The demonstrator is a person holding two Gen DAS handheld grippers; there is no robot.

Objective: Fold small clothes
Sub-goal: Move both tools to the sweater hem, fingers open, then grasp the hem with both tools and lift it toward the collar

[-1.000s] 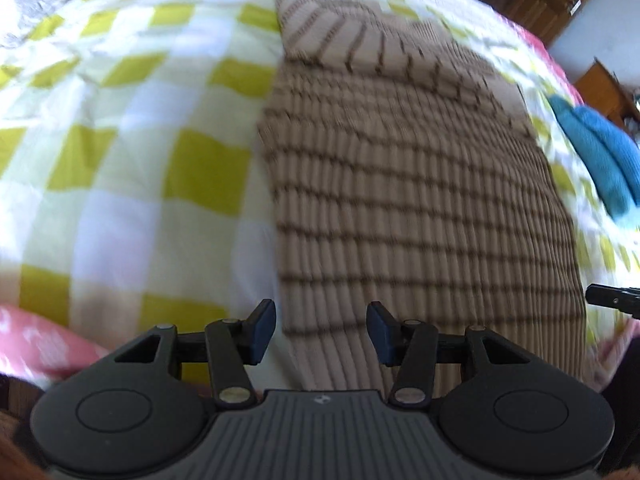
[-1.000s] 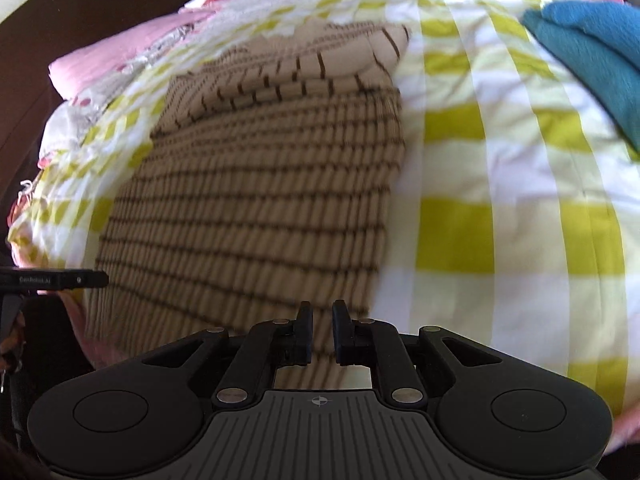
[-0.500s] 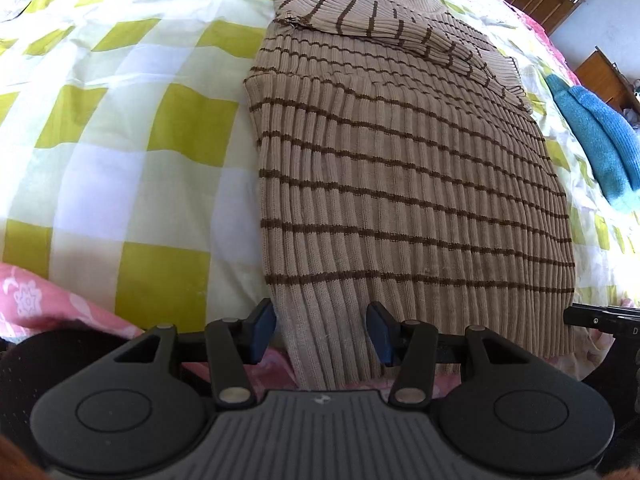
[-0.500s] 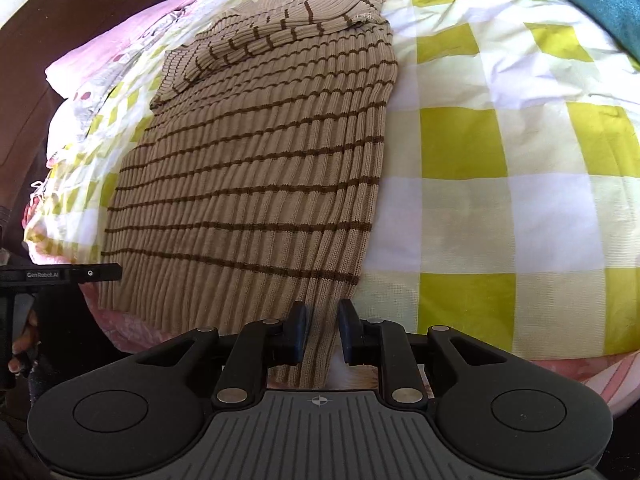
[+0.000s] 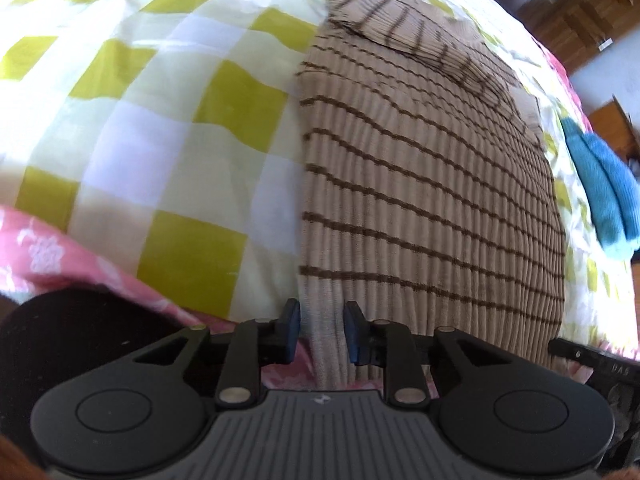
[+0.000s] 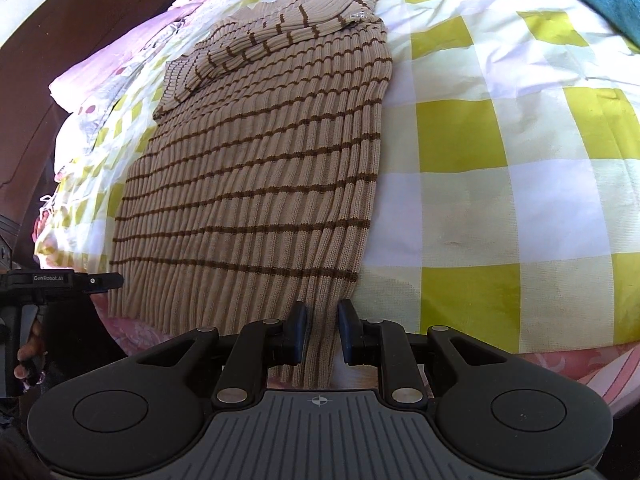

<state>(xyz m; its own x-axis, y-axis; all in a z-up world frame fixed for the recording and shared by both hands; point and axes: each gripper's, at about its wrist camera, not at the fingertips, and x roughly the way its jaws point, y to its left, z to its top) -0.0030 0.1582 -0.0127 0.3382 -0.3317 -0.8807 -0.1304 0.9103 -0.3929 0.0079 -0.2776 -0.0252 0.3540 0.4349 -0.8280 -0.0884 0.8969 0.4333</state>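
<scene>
So the striped sweater (image 6: 256,184) is lying flat on the checked bed (image 6: 500,184), sleeves already tucked in up top. The left gripper (image 5: 318,330) and right gripper (image 6: 322,330) each sit at a hem corner, fingers partly open, knit between them, not pinched yet. Next I'd guess: clamp both, lift the hem toward the collar. No containers around.

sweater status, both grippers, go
Left gripper and right gripper open, jaws each astride a hem corner. Striped sweater flat on the checked bedspread, sleeves folded in. Blue towel clear to the right.
</scene>
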